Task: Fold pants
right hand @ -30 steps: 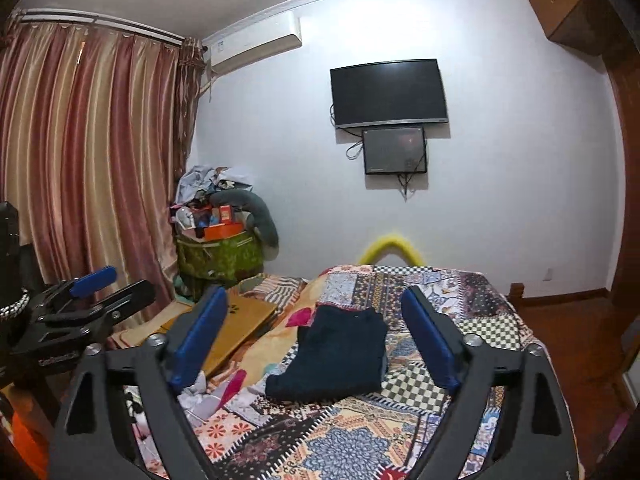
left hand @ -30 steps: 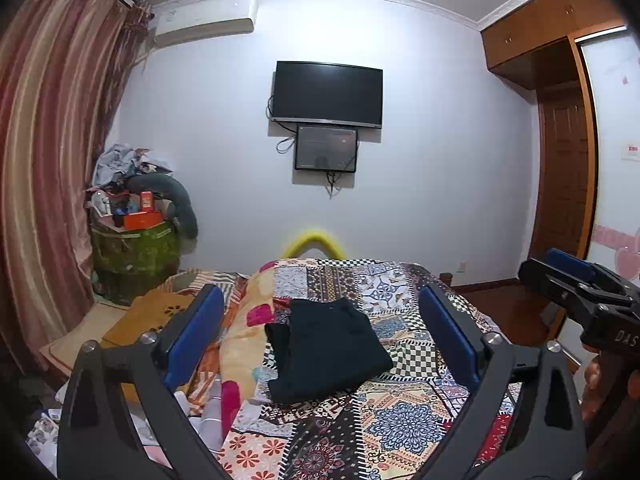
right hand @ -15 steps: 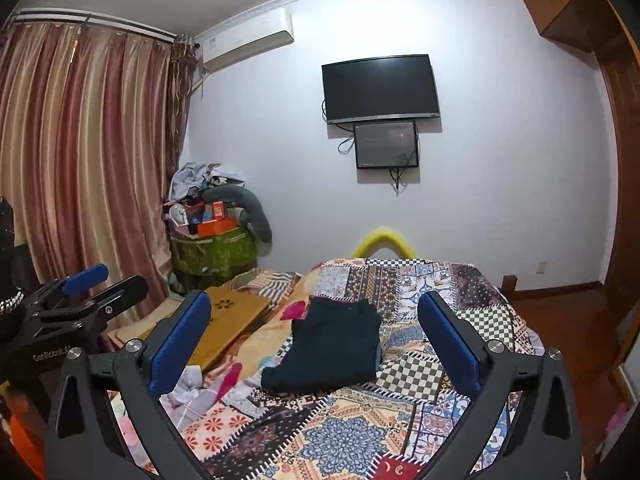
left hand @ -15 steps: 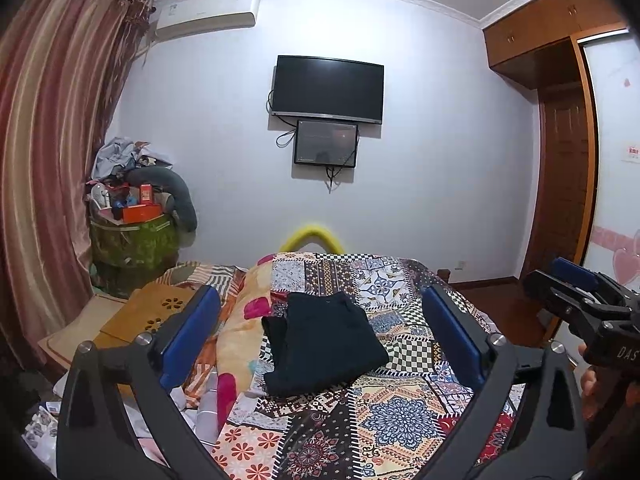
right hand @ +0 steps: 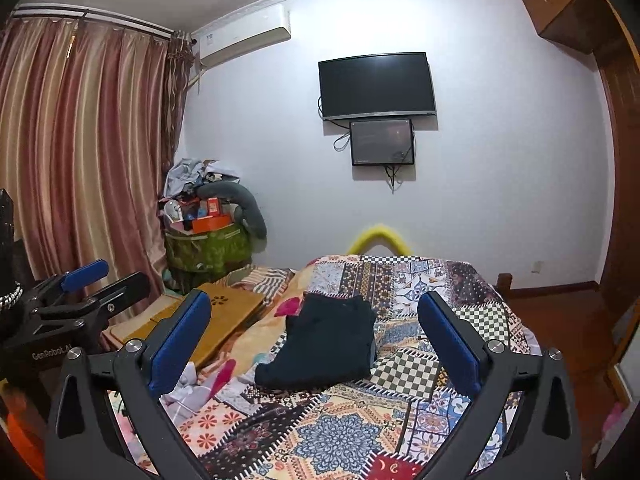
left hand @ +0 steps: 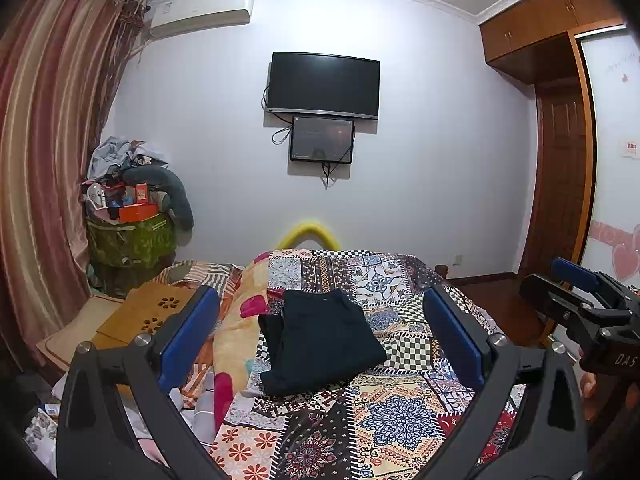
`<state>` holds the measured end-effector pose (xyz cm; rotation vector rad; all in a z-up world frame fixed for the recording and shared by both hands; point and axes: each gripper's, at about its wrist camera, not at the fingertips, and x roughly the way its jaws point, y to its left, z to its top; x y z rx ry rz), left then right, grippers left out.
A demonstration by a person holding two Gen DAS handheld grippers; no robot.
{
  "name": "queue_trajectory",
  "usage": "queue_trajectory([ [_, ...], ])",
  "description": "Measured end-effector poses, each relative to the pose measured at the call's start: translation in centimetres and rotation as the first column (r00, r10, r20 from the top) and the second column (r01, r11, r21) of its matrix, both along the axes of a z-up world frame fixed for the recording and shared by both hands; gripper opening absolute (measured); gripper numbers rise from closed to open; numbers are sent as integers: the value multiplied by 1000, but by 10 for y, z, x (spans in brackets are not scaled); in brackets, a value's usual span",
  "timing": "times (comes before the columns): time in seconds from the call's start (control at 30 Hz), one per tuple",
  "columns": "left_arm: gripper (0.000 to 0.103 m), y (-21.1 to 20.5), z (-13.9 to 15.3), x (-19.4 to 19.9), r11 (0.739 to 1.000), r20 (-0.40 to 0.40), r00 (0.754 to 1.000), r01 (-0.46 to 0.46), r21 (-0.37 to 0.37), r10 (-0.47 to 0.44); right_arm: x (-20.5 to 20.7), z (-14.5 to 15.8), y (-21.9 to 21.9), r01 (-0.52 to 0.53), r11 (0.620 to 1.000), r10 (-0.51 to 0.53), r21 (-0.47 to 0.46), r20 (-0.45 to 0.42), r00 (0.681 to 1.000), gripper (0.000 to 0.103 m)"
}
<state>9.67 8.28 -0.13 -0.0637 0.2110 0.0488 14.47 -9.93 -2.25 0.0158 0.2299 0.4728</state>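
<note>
Both sets of tongs wide open and holding nothing: the left tongs point(left hand: 320, 336) fill the lower frame of their own view, blue pads spread apart, and the right tongs point(right hand: 314, 332) match, each one peeking into the other's frame edge.

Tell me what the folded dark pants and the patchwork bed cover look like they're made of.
Folded dark pants: soft matte fabric, maybe cotton; no sheen, limp rounded fold edges. Patchwork-patterned bed cover: thin cloth that seems printed rather than pieced; the pattern lies flat, and it drapes and wrinkles.
</note>
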Motion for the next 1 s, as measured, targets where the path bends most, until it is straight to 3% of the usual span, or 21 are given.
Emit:
queue_trajectory([
  [1.0, 103, -6, -4, 4, 1000, -11, 1000, 27, -9, -27, -3, 8, -11, 22, 1000, -22, 1, -7, 1000, 103],
])
